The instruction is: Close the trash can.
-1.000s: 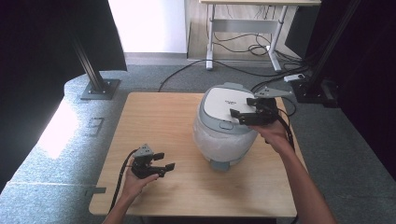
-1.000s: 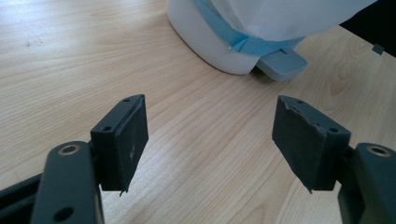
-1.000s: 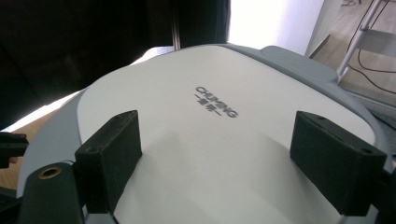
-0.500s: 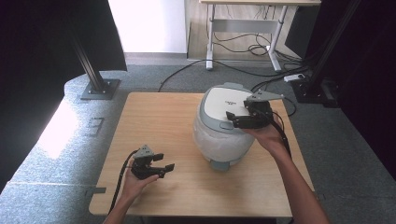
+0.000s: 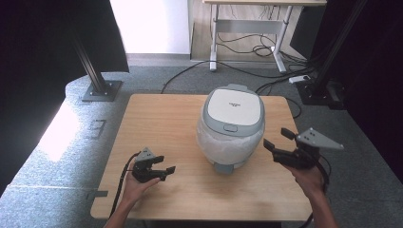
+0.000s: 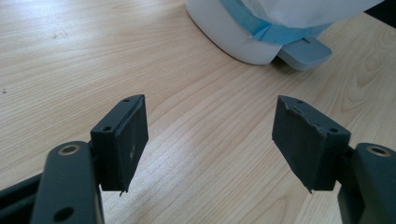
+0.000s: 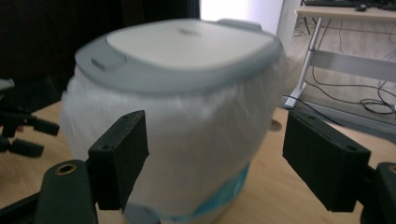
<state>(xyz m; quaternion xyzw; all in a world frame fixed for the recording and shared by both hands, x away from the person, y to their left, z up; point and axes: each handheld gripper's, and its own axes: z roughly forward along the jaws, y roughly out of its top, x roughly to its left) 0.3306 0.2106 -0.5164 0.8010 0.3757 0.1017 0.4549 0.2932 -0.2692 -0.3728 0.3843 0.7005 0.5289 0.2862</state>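
High view: rice cooker [image 5: 233, 126] stood mid-tabletop [image 5: 161, 118], lid shut. Right gripper [image 5: 278, 144] just beside its right flank, fingers spread, empty, nearer; left gripper [image 5: 165, 172] spread, farther.

The left gripper [image 5: 164, 171] is held low and level in the left hand [image 5: 135, 186], jaws apart and empty. The right gripper [image 5: 277, 141] is held level in the right hand [image 5: 308, 175], jaws apart, nothing gripped, after closing slightly.
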